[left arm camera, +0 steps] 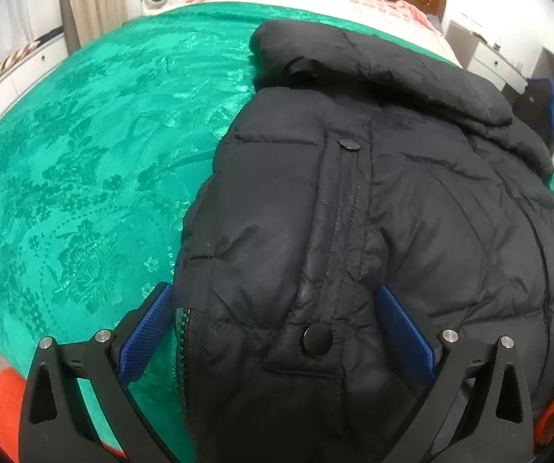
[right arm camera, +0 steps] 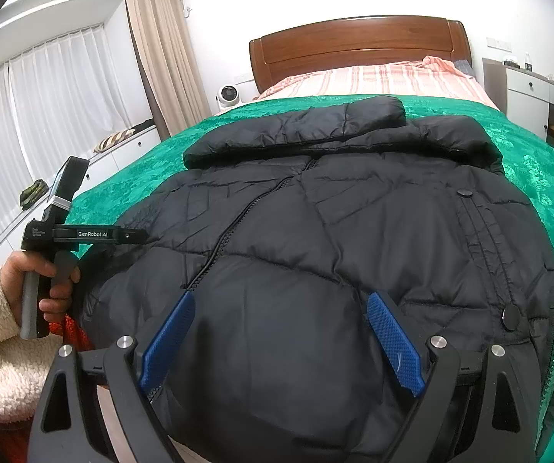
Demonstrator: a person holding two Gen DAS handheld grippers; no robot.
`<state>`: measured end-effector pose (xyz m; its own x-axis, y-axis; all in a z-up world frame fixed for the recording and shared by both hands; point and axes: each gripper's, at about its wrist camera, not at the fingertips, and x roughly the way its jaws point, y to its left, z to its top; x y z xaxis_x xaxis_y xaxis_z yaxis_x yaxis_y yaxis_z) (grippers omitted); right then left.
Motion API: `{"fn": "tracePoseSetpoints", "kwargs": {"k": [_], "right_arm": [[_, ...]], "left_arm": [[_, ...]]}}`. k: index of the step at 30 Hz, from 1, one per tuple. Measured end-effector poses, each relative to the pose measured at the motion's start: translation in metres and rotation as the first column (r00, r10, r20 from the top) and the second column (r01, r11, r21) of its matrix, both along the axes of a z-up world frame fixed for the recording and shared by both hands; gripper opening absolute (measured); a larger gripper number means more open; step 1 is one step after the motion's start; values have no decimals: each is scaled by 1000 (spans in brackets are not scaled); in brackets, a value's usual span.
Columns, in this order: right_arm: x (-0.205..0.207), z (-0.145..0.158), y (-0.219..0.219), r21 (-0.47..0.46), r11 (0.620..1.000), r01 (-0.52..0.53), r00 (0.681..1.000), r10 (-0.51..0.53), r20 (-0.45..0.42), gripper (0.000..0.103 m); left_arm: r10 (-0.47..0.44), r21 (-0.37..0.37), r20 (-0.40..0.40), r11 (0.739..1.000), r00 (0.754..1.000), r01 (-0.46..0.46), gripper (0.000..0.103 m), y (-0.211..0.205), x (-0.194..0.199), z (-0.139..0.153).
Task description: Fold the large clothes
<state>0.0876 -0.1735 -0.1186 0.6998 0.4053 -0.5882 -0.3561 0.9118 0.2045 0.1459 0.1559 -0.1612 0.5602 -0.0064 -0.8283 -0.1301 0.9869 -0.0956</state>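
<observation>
Now both claws, left (left arm camera: 273, 297) and right (right arm camera: 278, 305), jaws apart over the black jacket (right arm camera: 334, 231) on green bedspread (left arm camera: 84, 154).

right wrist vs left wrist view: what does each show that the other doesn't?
Right wrist only: the person's left hand on the handle of the left gripper, white window curtains, the full wooden headboard.

Left wrist only: the left gripper seen from behind with jaws wide open at the jacket's near hem, one fingertip over the green bedspread.

Both: the black puffer jacket spread on the bedspread, its snap buttons, the small white fan, and the right gripper, open.
</observation>
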Motion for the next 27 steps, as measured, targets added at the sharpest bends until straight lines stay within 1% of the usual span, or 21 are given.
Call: {"fn": "tracePoseSetpoints", "kwargs": {"k": [13, 18, 23, 25, 26, 27], "right_arm": [[0, 0, 0, 0, 1000, 1, 1000, -1, 1, 90], [0, 1, -1, 0, 1000, 2, 1000, -2, 2, 90], [1, 4, -5, 4, 1000, 12, 1000, -12, 5, 90], [1, 5, -6, 5, 1000, 18, 1000, -18, 4, 90], [1, 5, -7, 5, 1000, 21, 1000, -21, 4, 90], [1, 5, -8, 5, 1000, 22, 1000, -22, 4, 90]], "left_arm": [[4, 14, -9, 1000, 1000, -4, 103, -2, 0, 0], [-2, 30, -26, 1000, 1000, 3, 102, -4, -1, 3], [-37, 68, -45, 997, 998, 40, 102, -7, -8, 12], [-77, 99, -67, 992, 995, 84, 102, -9, -10, 19], [-112, 139, -85, 983, 990, 123, 102, -11, -10, 23], [-151, 202, -98, 965, 984, 169, 102, -13, -11, 30]]}}
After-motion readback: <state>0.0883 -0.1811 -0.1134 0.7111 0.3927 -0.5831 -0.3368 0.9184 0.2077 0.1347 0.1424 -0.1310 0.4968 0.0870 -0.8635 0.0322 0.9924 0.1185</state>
